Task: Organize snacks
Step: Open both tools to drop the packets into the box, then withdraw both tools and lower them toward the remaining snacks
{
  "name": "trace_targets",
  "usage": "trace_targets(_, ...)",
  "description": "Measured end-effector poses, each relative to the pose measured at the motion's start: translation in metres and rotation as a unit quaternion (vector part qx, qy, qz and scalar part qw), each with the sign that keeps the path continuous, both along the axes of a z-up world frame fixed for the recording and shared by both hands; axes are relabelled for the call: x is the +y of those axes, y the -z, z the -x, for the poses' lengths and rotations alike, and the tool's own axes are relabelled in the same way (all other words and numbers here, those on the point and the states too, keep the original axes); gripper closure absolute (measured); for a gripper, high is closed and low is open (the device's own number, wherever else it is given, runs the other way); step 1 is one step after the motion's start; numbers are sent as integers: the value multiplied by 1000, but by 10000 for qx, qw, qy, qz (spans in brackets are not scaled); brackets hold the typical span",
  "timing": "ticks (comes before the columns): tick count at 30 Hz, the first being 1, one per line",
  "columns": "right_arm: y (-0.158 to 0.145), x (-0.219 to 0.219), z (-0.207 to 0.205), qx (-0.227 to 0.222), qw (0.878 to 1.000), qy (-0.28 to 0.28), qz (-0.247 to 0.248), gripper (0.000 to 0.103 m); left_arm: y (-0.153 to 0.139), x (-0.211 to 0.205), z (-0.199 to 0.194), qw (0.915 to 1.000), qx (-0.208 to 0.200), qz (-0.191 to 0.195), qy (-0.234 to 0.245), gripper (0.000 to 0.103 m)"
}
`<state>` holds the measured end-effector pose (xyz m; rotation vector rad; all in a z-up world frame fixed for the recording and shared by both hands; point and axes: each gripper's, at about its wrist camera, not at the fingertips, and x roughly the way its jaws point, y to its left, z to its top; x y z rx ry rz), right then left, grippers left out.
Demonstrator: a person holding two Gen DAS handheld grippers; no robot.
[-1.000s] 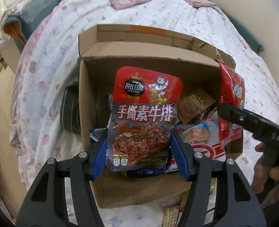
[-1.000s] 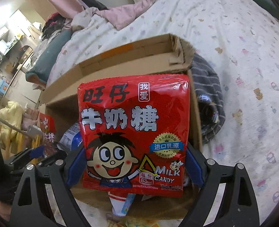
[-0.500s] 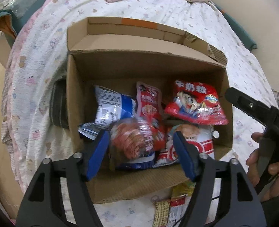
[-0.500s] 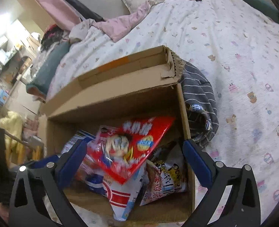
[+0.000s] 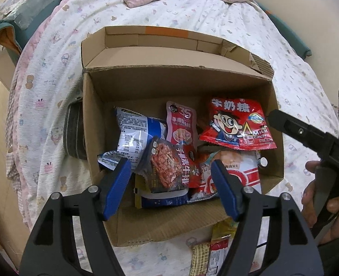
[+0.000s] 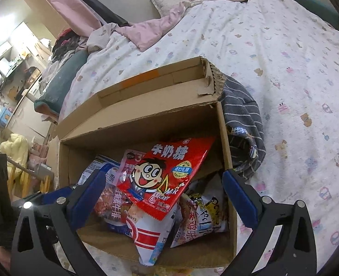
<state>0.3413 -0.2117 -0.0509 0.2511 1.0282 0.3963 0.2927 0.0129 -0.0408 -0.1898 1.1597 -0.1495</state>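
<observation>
The left gripper point(image 5: 171, 185) hangs with its fingers point(image 5: 117, 187) spread above a cardboard box point(image 5: 169, 80) on the bed point(image 5: 54, 69). Inside, a red milk candy bag point(image 5: 237, 126) lies atop other snack packets, apart from both fingers.

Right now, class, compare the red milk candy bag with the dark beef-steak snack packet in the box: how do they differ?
The milk candy bag is bright red with a cartoon face; the beef-steak packet is dark with a photo of grilled meat. The candy bag lies on top toward the box's right side; the packet lies nearer the middle, in front. Both rest loose inside the cardboard box, gripped by neither tongs.

Cardboard box point(image 5: 215, 87) top open, packet-filled
</observation>
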Motion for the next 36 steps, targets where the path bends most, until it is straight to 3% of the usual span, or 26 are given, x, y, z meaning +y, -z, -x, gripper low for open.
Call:
trace_targets(10,-9,8,15,-42,9999,-104,98,0,-5,7,14,9997,-98,-42,-206,34)
trace_targets(19,-23,-1,40,-85,10000,-16,-36,0,-28,22,44,9969,-476,-178,-602,34)
trace_targets(27,-17,-2,70,52,9997,187,-134,0,-16,23,79,9970,-188,87,-746,34)
trace_targets(36,-10,0,112,126,9998,120,-9,0,-15,16,113,9980,-212,-44,-587,34)
